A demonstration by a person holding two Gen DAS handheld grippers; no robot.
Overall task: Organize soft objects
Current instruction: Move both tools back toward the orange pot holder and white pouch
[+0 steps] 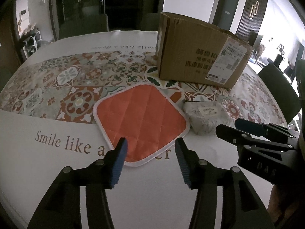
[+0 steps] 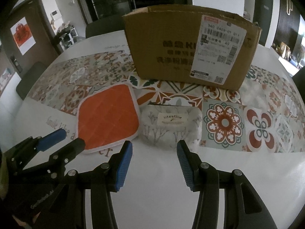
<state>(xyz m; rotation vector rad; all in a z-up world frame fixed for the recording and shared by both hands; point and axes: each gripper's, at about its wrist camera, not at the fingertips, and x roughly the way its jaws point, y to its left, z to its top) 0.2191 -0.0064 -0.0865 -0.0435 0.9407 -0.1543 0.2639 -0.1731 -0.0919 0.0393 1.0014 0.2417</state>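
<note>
An orange quilted pad with white trim (image 1: 142,122) lies flat on the table; it also shows in the right wrist view (image 2: 107,115). Next to it on the right lies a white floral soft pouch with a label (image 1: 206,117) (image 2: 170,126). My left gripper (image 1: 150,147) is open and empty, its fingers over the pad's near corner. My right gripper (image 2: 154,148) is open and empty, just in front of the pouch. Each gripper shows in the other's view: the right one (image 1: 238,128) and the left one (image 2: 70,138).
An open cardboard box with a shipping label (image 1: 200,53) (image 2: 190,47) stands behind the soft objects. A patterned tablecloth (image 1: 76,87) with "Smile like a flower" lettering covers the table. Dark chairs stand at the far side (image 2: 103,27) and right (image 1: 276,87).
</note>
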